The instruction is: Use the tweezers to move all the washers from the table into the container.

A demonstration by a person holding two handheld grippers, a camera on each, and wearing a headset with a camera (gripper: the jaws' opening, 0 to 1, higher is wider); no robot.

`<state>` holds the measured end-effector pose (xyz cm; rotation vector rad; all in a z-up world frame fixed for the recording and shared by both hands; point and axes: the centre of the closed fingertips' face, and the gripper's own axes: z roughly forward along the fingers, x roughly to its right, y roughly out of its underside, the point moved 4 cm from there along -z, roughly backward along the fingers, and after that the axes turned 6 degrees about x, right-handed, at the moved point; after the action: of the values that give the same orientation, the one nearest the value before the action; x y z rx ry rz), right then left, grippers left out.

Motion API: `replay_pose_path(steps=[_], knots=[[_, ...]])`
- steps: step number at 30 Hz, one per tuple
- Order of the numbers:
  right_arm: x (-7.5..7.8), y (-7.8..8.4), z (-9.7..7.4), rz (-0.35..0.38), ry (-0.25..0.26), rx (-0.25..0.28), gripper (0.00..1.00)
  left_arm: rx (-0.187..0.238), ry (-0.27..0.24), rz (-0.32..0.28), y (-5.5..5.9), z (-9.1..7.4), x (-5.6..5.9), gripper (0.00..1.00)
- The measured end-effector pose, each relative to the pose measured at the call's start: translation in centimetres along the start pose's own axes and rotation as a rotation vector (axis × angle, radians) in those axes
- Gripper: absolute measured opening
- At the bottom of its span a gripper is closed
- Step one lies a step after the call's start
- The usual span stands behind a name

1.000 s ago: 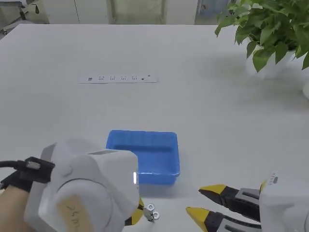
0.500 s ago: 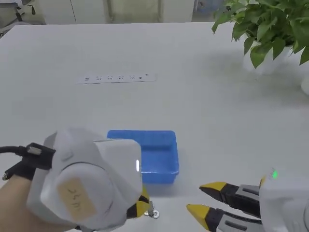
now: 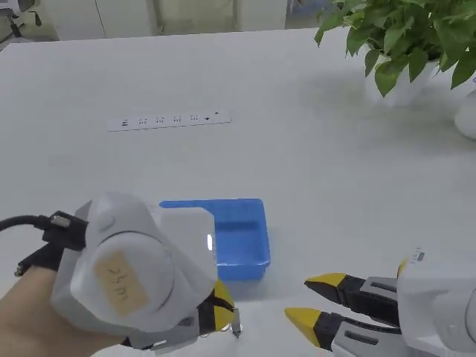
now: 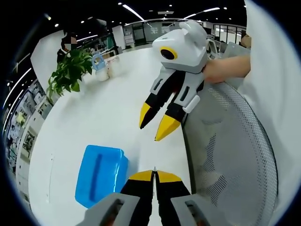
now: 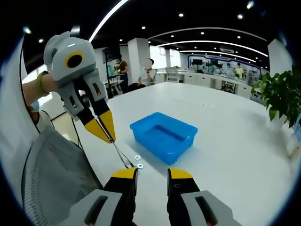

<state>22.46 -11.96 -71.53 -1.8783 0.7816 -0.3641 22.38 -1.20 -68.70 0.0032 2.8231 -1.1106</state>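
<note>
left gripper [image 4: 154, 176]: jaws pinched shut on the tweezers [image 5: 120, 150]; the thin shank is just visible between the yellow tips. in the right gripper view the tweezers slant down from those tips to the table [image 3: 335, 149], with their points at or just beside the nearer of two washers [image 5: 139, 165]. cannot tell whether that washer is actually caught. the second washer lies just at 12 o'clock of the first, apart from it.

right gripper [image 5: 153, 174]: jaws parted with a clear gap, holding nothing. in the head view it sits near, at 3 o'clock of the tweezers' points.

container [image 5: 150, 143]: blue, open-topped, at 12 o'clock of the washers in the head view, near but not touching. its floor looks bare where visible.

judgement: the task is at its start. no washer is delivered and at least two are left on the table. the step in hand looks like the first pick. what follows is a short carry toward 12 o'clock, a release over the container, then the same again.
</note>
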Motion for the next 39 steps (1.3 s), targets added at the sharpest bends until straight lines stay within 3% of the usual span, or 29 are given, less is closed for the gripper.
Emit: replay_pose_path(steps=[4,6,7,8,9,11,17,25,29,35,37,39], knots=[[-0.5,-0.1,0.2,0.011,-0.037,0.007,0.2,-0.013,-0.001,-0.01,0.2,-0.1,-0.4,0.0],[-1.4,-0.2,0.7,0.019,-0.114,0.01,0.19,-0.015,0.001,-0.011,0.2,-0.1,-0.5,0.0],[-2.2,0.0,1.0,0.016,-0.198,-0.019,0.19,-0.018,0.002,-0.009,0.3,-0.1,-0.4,0.0],[-2.6,0.3,1.3,-0.004,-0.242,-0.05,0.19,-0.021,0.004,-0.006,0.3,-0.1,-0.4,0.0],[-2.5,0.5,1.8,-0.069,-0.255,-0.088,0.18,-0.031,0.008,-0.001,0.4,-0.1,-0.4,0.0],[-2.6,0.5,2.5,-0.14,-0.276,-0.116,0.18,-0.036,0.011,0.007,0.5,-0.1,-0.3,0.0],[-3.5,-0.7,5.1,-0.232,-0.36,-0.123,0.18,-0.034,0.012,0.007,0.4,0.0,-0.2,0.0],[-4.5,0.5,7.1,-0.306,-0.476,-0.188,0.13,-0.015,0.006,-0.015,0.1,0.3,-0.3,0.0],[-4.2,0.5,7.1,-0.342,-0.484,-0.189,0.04,-0.003,-0.004,-0.046,0.1,0.4,-0.2,0.0],[-4.2,0.6,7.2,-0.336,-0.499,-0.177,0.03,0.006,-0.058,-0.061,0.9,0.5,-0.2,0.0],[-4.1,0.6,7.1,-0.337,-0.491,-0.174,0.02,0.025,-0.087,-0.11,1.1,0.2,-0.3,0.0],[-3.9,0.6,7.0,-0.33,-0.486,-0.171,0.02,0.062,-0.13,-0.167,1.2,-0.2,-0.5,0.07]])
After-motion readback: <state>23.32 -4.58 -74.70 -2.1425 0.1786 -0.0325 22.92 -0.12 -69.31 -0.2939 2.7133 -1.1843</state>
